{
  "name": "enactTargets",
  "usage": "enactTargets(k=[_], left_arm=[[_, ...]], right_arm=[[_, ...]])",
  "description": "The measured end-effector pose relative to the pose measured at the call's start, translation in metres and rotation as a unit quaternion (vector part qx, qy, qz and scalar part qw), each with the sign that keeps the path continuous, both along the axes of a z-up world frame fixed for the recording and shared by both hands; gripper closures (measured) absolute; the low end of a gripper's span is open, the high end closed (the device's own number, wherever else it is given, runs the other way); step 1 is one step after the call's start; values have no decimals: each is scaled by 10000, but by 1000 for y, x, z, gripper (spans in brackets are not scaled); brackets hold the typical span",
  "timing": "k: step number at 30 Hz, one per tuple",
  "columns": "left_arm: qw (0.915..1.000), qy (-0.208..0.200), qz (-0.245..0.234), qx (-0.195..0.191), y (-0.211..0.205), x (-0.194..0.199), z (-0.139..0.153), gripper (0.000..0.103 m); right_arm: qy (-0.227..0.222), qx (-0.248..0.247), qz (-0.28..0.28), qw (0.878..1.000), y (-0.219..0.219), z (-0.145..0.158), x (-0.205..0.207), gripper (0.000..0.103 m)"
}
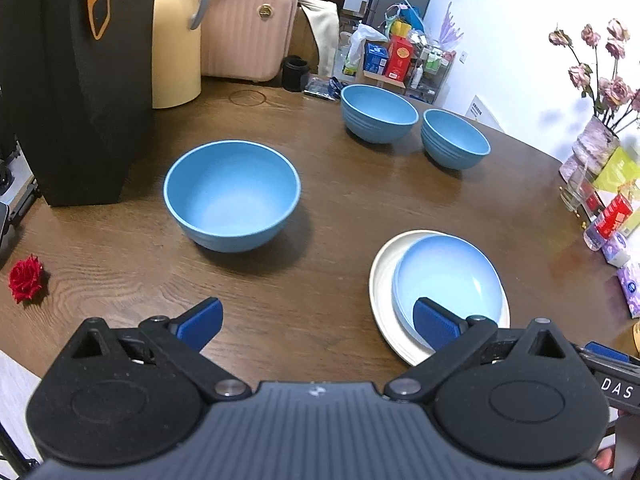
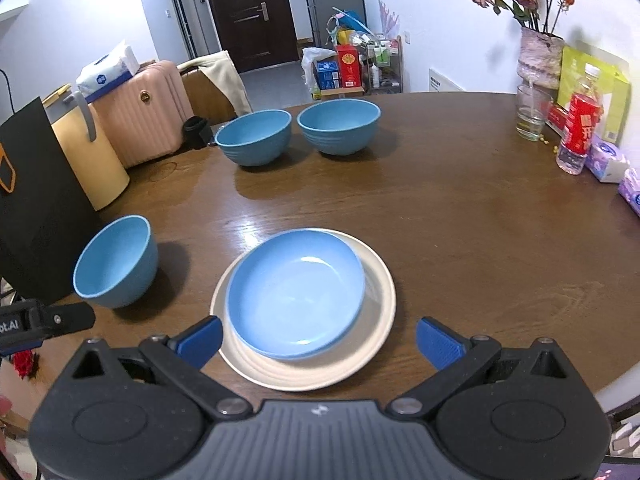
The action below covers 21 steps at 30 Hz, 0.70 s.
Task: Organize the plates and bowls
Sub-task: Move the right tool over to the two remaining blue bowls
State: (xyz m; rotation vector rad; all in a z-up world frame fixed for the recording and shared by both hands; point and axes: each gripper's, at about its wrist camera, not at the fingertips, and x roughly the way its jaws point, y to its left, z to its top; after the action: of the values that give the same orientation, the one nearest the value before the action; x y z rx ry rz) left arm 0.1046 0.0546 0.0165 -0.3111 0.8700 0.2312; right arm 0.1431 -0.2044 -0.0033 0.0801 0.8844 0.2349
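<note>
A blue plate (image 2: 296,292) lies on a larger cream plate (image 2: 380,304) near the front of the brown table (image 2: 460,220); the same blue plate (image 1: 448,276) and cream plate (image 1: 380,280) show at the lower right of the left wrist view. Three blue bowls stand upright: a near one (image 1: 232,194) (image 2: 114,262) and two side by side at the back (image 1: 378,112) (image 1: 456,138) (image 2: 254,136) (image 2: 339,126). My left gripper (image 1: 318,324) is open, empty, in front of the near bowl. My right gripper (image 2: 318,340) is open, straddling the plates' near edge without touching.
A black bag (image 1: 76,80), a yellow jug (image 1: 176,40) and a pink suitcase (image 1: 248,24) line the table's left. A red rose (image 1: 26,278) lies at the left edge. A vase of dried flowers (image 2: 540,56), a glass (image 2: 532,114), a bottle (image 2: 578,132) and tissue packs (image 2: 608,158) stand at the right.
</note>
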Motion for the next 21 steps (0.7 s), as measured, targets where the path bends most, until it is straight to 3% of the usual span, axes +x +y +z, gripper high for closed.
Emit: enactTargets(k=[10, 15, 21], left_arm=[[9998, 86, -137, -101, -14, -1, 12, 0], [9996, 142, -231, -91, -14, 9, 30, 0], [9992, 274, -246, -124, -8, 36, 56, 0]], right_arm=[[167, 202, 40, 9996, -19, 8, -1, 0], [334, 275, -23, 9991, -22, 23, 11, 0], [149, 210, 87, 9996, -17, 60, 37, 0]])
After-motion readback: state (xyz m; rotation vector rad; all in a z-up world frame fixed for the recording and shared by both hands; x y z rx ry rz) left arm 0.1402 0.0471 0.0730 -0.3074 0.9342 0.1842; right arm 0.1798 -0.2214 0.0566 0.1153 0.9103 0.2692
